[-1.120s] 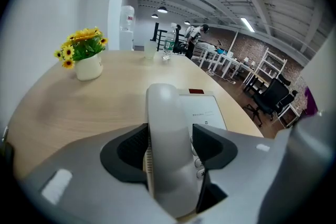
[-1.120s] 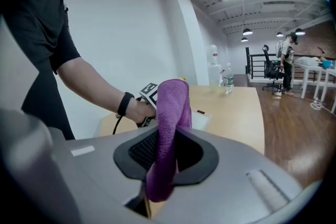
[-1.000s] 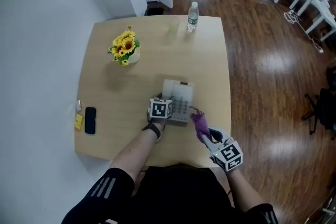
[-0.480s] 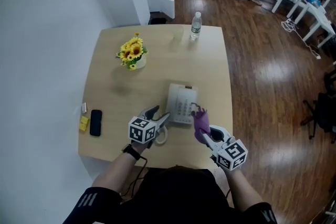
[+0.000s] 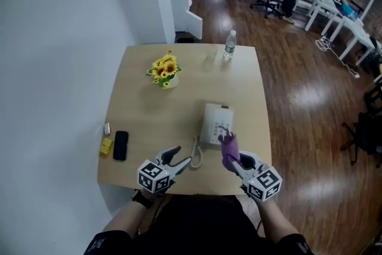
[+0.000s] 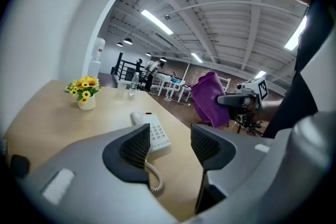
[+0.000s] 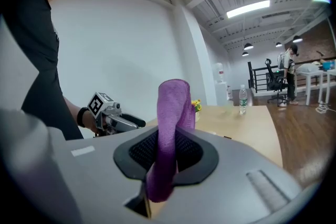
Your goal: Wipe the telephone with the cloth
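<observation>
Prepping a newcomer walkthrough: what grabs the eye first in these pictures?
The purple cloth stands out most, clamped upright in the right gripper over the near edge of the table. Just beyond it, the white telephone lies mid-table, with the left gripper open and empty on its near left. A pot of sunflowers makes a yellow spot toward the far left.

Light wooden table [image 5: 149, 110] with telephone [image 5: 216, 125], potted sunflowers [image 5: 165, 70], water bottle [image 5: 229, 46], black phone [image 5: 120, 145] and small yellow block [image 5: 105, 146].
</observation>
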Action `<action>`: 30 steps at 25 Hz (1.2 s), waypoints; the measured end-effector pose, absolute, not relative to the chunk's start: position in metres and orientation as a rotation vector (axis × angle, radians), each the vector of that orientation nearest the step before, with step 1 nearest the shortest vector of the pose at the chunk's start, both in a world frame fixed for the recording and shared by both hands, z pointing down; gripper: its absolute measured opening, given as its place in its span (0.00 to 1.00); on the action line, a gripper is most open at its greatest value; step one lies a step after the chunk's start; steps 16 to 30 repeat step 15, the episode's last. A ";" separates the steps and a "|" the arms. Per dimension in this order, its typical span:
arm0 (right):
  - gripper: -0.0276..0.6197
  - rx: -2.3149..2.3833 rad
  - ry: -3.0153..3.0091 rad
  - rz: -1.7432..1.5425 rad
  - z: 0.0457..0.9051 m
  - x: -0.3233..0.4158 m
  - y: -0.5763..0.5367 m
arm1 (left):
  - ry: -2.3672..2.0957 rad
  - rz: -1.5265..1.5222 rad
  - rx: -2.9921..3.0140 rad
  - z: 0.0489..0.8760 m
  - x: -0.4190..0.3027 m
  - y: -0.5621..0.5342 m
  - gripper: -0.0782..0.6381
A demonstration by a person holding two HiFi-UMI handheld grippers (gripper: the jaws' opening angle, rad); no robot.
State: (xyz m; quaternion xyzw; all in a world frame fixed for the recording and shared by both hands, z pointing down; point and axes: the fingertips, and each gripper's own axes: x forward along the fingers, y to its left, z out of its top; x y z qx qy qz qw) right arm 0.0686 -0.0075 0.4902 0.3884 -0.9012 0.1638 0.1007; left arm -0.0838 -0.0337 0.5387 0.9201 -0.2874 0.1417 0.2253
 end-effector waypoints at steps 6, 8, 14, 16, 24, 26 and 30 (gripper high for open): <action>0.14 1.151 -2.635 0.391 0.484 0.040 0.020 | -0.778 0.408 2.629 0.526 -0.111 -0.011 0.44; 0.14 1.160 -2.636 0.385 0.482 0.033 0.026 | -0.771 0.417 2.650 0.525 -0.120 -0.005 0.44; 0.14 1.175 -2.626 0.399 0.476 0.018 0.049 | -0.796 0.378 2.666 0.523 -0.144 0.010 0.44; 0.14 1.172 -2.626 0.399 0.476 0.016 0.053 | -0.801 0.375 2.665 0.523 -0.147 0.013 0.44; 0.14 1.172 -2.626 0.399 0.476 0.016 0.053 | -0.801 0.375 2.665 0.523 -0.147 0.013 0.44; 0.14 1.172 -2.626 0.399 0.476 0.016 0.053 | -0.801 0.375 2.665 0.523 -0.147 0.013 0.44; 0.14 1.172 -2.626 0.399 0.476 0.016 0.053 | -0.801 0.375 2.665 0.523 -0.147 0.013 0.44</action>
